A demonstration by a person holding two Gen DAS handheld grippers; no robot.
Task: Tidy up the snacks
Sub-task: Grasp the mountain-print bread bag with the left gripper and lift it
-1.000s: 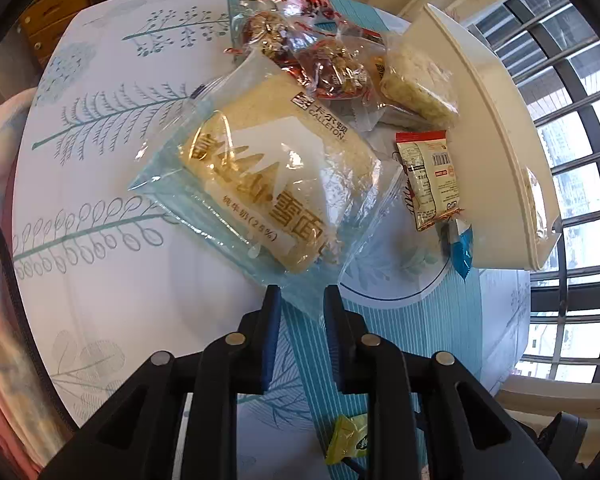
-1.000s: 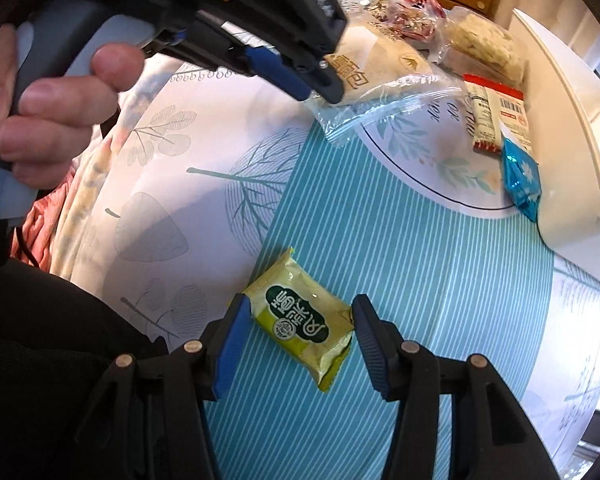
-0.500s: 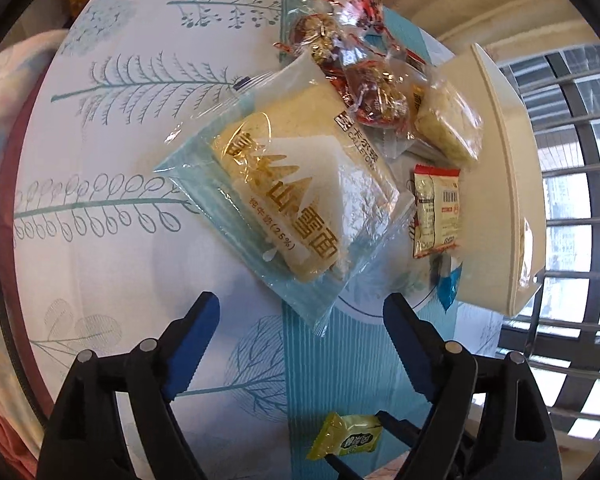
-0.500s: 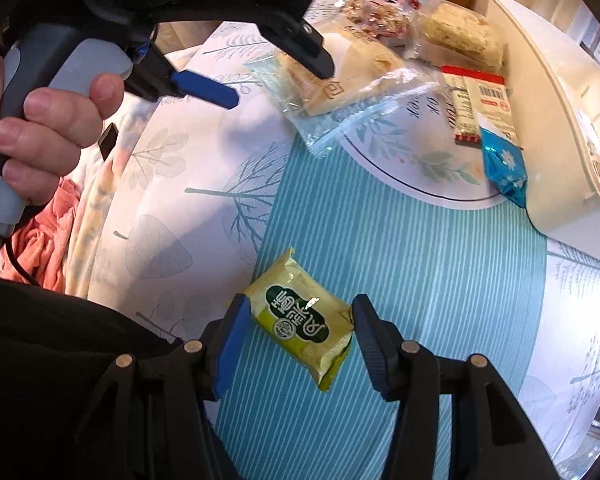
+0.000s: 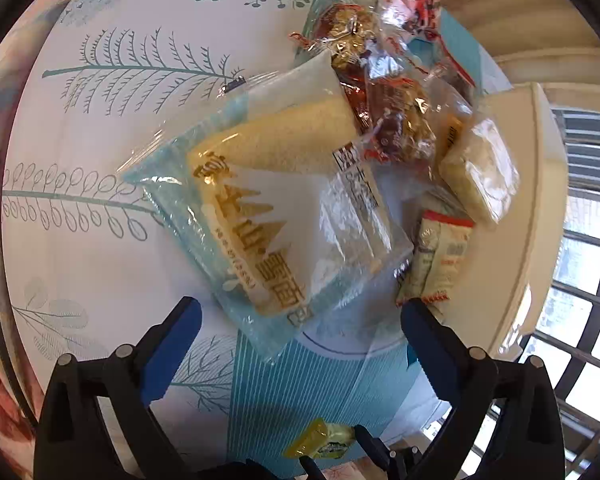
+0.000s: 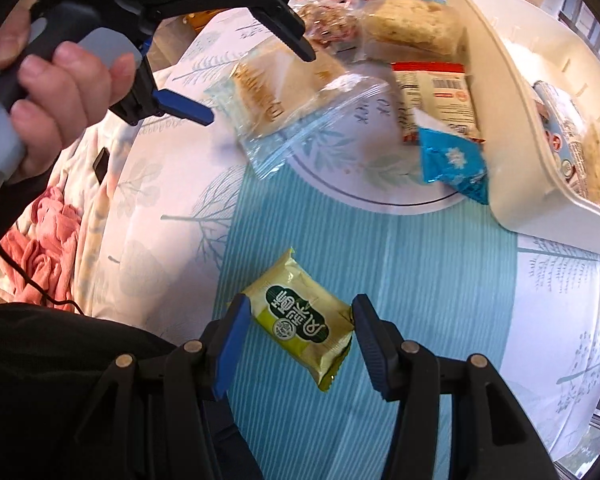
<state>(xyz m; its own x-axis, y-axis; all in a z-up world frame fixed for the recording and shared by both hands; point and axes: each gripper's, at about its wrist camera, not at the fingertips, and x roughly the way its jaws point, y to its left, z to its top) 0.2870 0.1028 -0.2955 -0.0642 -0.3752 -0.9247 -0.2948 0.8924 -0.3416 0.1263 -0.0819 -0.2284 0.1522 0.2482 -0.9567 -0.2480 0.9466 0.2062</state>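
A large bread packet (image 5: 276, 216) lies on the table; it also shows in the right wrist view (image 6: 284, 92). My left gripper (image 5: 296, 320) is open wide, its jaws on either side of the packet's near end; it shows from the side in the right wrist view (image 6: 256, 80). A yellow-green snack packet (image 6: 304, 320) lies between the open jaws of my right gripper (image 6: 298, 320), which touch or nearly touch its ends. The same packet shows at the bottom of the left wrist view (image 5: 324, 440). A white bin (image 6: 512, 92) stands at the right with snacks inside.
Red candy bags (image 5: 384, 92), a pale rice cake packet (image 5: 480, 168) and a red-and-white sachet (image 5: 440, 256) lie beside the white bin (image 5: 540, 208). A blue packet (image 6: 452, 160) leans on the bin. A pink cloth (image 6: 40, 240) hangs off the table's left edge.
My left gripper let go of the bread packet's corner, opened wide and moved forward over its near end. My right gripper stays around the yellow-green packet.
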